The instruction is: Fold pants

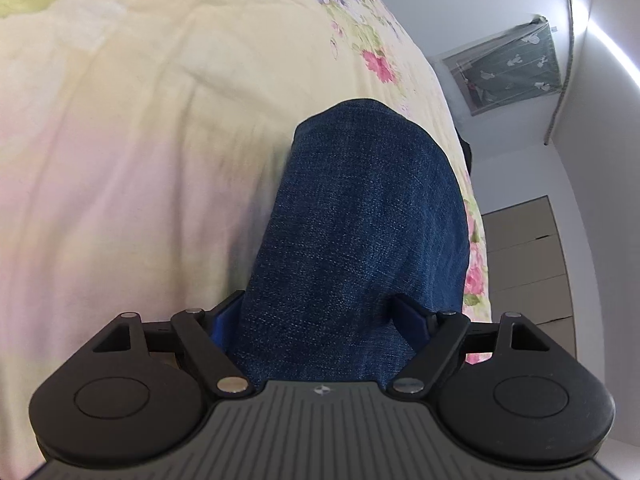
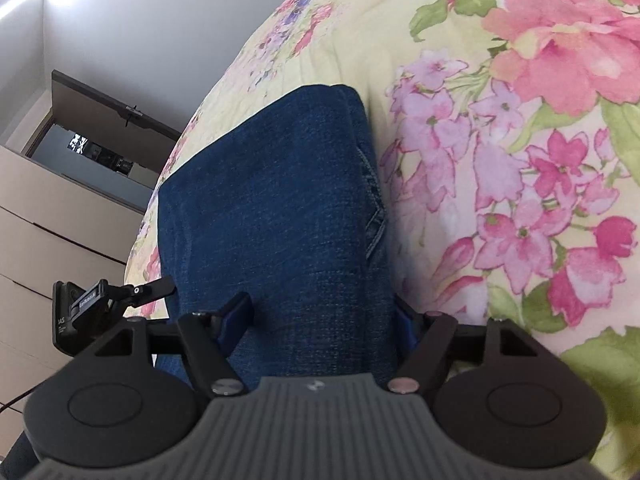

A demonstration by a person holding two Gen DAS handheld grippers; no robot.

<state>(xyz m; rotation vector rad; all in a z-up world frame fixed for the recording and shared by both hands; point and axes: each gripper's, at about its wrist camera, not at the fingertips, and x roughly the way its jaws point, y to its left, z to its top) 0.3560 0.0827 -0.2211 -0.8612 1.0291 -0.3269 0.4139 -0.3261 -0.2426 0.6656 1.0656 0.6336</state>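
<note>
Lying on the floral yellow bedspread [image 1: 140, 140], the folded dark-blue denim pants [image 1: 360, 220] sit gripped between both left tongs [image 1: 324, 320] and right tongs [image 2: 324, 320], each clenched on fabric.

Dark blue denim pants [image 1: 360, 220], pale yellow bedspread [image 1: 160, 120] with pink, perhaps purple, flowers.

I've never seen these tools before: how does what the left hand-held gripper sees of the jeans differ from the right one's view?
The left hand-held gripper has plain denim of the jeans between its fingers; the right hand-held gripper shows a stitched seam along the denim's right edge. Left faces pale bedspread; right faces big pink flowers. Both straddle the cloth over the same bed.
</note>
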